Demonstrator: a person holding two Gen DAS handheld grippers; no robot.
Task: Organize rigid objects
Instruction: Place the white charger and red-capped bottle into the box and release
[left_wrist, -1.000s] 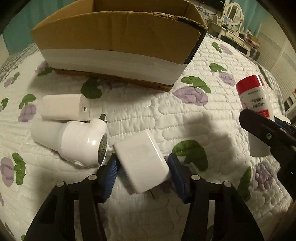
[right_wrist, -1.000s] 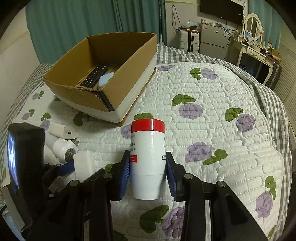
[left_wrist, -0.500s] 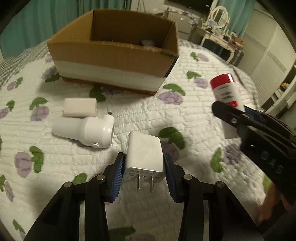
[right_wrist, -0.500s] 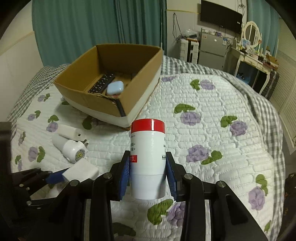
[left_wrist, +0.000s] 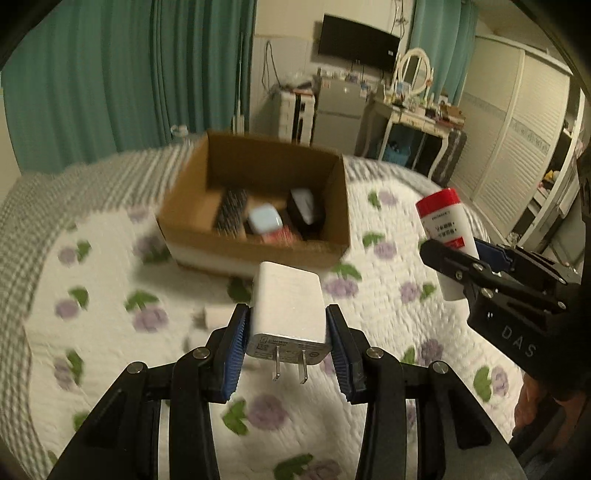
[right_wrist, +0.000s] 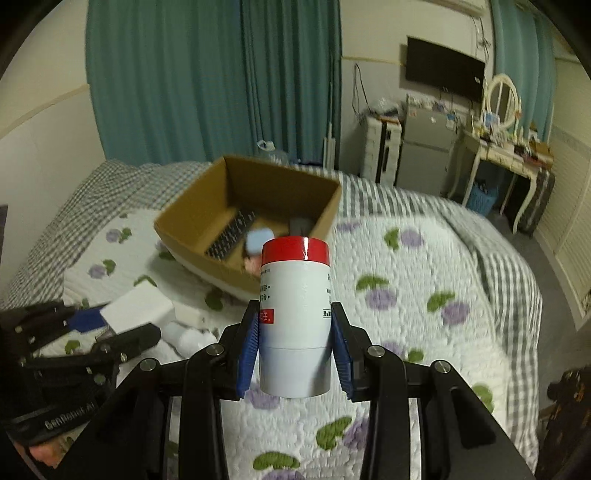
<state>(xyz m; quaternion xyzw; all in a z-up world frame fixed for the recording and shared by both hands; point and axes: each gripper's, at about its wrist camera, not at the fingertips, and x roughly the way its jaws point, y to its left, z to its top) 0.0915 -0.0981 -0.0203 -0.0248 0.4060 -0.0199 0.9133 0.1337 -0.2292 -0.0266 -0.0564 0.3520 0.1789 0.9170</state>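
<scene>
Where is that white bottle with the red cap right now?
The white bottle is held upright between the right gripper fingers, lifted above the flowered quilt, just in front of the cardboard box.

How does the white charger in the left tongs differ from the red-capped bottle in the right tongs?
The charger is a flat-sided block; the bottle is a cylinder. The charger is all white with two metal prongs pointing toward the camera; the bottle has a red cap and printed label. Both are white-bodied, clamped and held above the quilt.
</scene>
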